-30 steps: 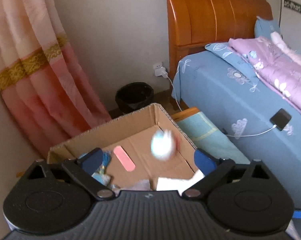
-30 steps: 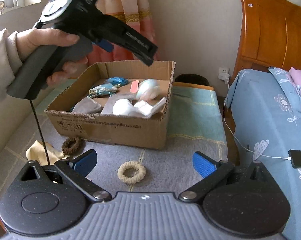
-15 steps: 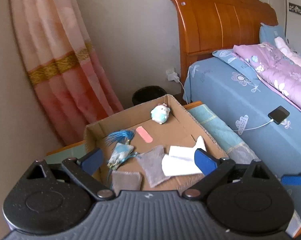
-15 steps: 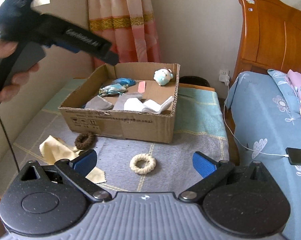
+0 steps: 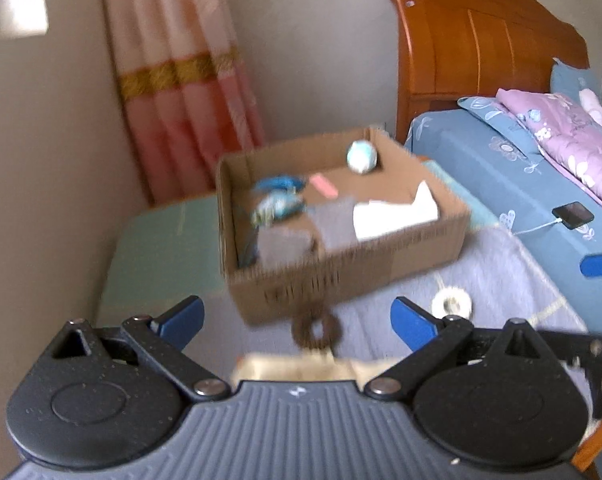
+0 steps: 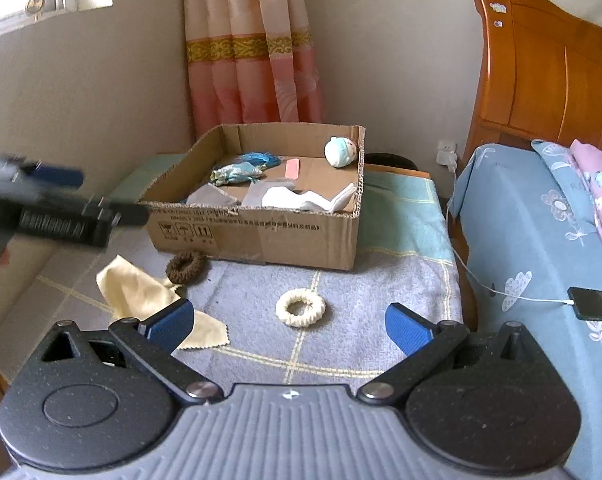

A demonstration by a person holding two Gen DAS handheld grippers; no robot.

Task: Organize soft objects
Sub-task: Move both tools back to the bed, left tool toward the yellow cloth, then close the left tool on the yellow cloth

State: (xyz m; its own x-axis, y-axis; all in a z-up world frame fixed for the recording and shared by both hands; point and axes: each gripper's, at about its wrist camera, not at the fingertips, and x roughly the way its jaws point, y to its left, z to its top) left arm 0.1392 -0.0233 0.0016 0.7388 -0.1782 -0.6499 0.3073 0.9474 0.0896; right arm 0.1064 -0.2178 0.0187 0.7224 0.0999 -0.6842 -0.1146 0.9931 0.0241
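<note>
A cardboard box (image 6: pixel 261 236) stands on the grey table cover and holds a small plush toy (image 6: pixel 340 151), blue tassels (image 6: pixel 245 168), grey and white cloths and a pink strip. In front of it lie a brown scrunchie (image 6: pixel 185 266), a cream scrunchie (image 6: pixel 300 307) and a yellow cloth (image 6: pixel 141 292). My left gripper (image 5: pixel 297 320) is open and empty, above the brown scrunchie (image 5: pixel 316 330) and yellow cloth (image 5: pixel 301 366); it also shows blurred in the right wrist view (image 6: pixel 57 204). My right gripper (image 6: pixel 287 322) is open and empty, just before the cream scrunchie.
A bed with a blue sheet (image 6: pixel 541 248) and wooden headboard (image 6: pixel 541 76) stands to the right, with a phone (image 6: pixel 595 309) on a charging cable on it. A pink curtain (image 6: pixel 253 48) hangs behind the box. A black bin sits behind the box.
The plush toy dropped from my left gripper into the box's far corner. My left gripper then pulled back and down toward the near left of the table. My right gripper drew back slightly.
</note>
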